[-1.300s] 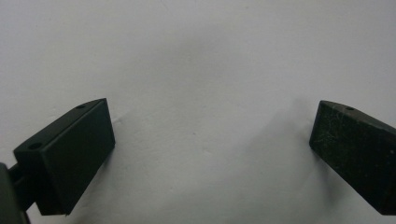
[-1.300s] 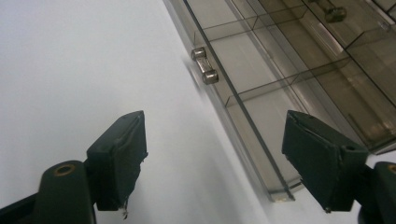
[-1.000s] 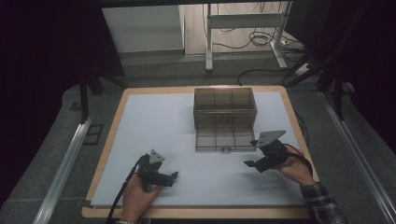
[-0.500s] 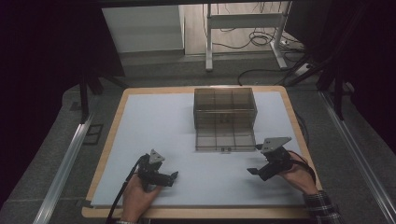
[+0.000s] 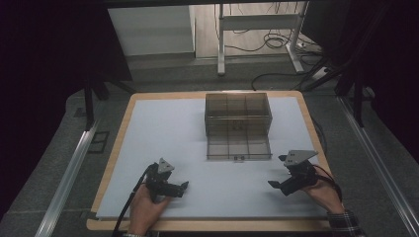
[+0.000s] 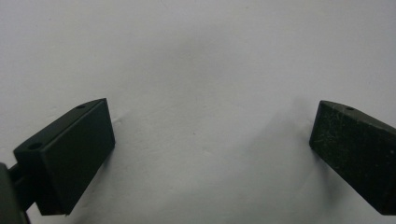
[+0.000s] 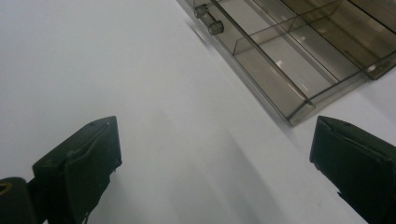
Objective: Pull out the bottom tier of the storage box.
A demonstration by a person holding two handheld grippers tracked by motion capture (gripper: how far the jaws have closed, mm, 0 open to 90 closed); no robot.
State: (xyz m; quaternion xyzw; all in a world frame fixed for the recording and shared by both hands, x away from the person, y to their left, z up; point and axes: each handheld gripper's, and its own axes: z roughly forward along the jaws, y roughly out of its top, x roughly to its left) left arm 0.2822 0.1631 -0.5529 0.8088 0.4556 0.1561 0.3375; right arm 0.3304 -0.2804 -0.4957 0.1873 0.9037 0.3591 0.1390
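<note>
Two grippers rest low over the white mat [image 5: 163,133] at my side of the table. My left gripper [image 5: 173,187] sits near the front edge, jaws spread wide with only bare mat between them. My right gripper [image 5: 281,173] is off to the right, near the front right corner of the drawer; its jaws have just been opening and now stand wide apart, with nothing between them. The smoky clear drawer box [image 5: 238,112] stands toward the back of the mat, its divided drawer [image 5: 238,148] pulled out toward me, small knobs [image 7: 209,19] on the front.
</note>
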